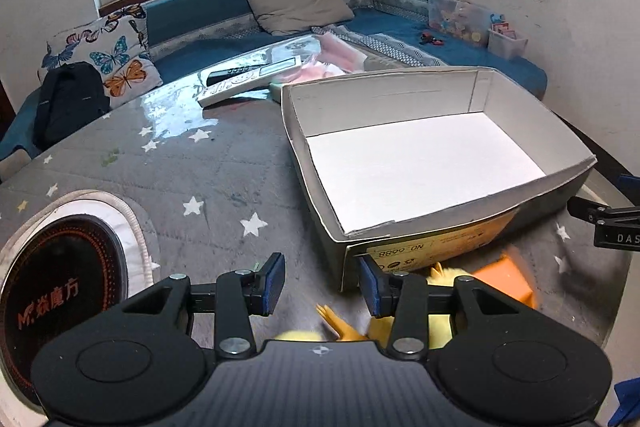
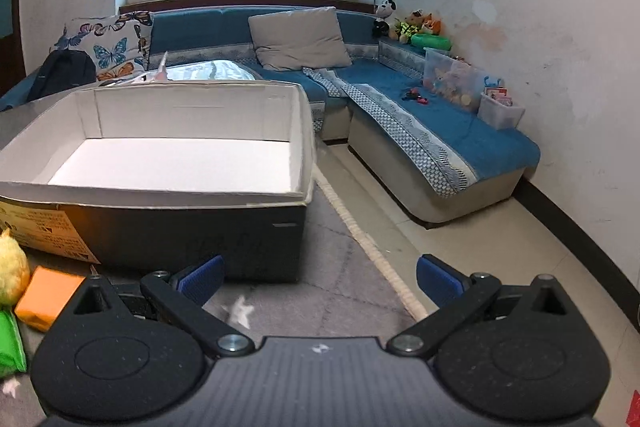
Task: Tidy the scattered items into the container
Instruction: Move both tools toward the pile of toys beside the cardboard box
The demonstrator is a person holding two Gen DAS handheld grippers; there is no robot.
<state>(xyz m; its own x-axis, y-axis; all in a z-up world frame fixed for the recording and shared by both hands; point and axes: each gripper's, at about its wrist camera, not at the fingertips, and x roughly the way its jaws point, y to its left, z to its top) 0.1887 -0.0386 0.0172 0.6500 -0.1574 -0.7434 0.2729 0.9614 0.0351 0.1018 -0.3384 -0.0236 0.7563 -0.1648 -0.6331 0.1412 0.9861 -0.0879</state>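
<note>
An open cardboard box (image 1: 568, 183) with a white inside stands empty on the grey star-patterned table; it also shows in the right wrist view (image 2: 160, 193). A yellow plush duck (image 1: 444, 277) and an orange block (image 1: 506, 277) lie at the box's near wall; the duck (image 2: 10, 263) and the block (image 2: 50, 297) show at the left in the right wrist view, beside a green packet (image 2: 10, 345). My left gripper (image 1: 322, 283) is open and empty just above the duck. My right gripper (image 2: 320, 279) is open and empty, right of the box.
A round induction cooker (image 1: 60, 291) sits at the table's left. Two remote controls (image 1: 248, 77) and pink plastic bags (image 1: 336, 57) lie beyond the box. A blue sofa (image 2: 440, 131) with cushions, toy bins and plush toys runs along the walls. The table edge (image 2: 372, 247) drops to tiled floor.
</note>
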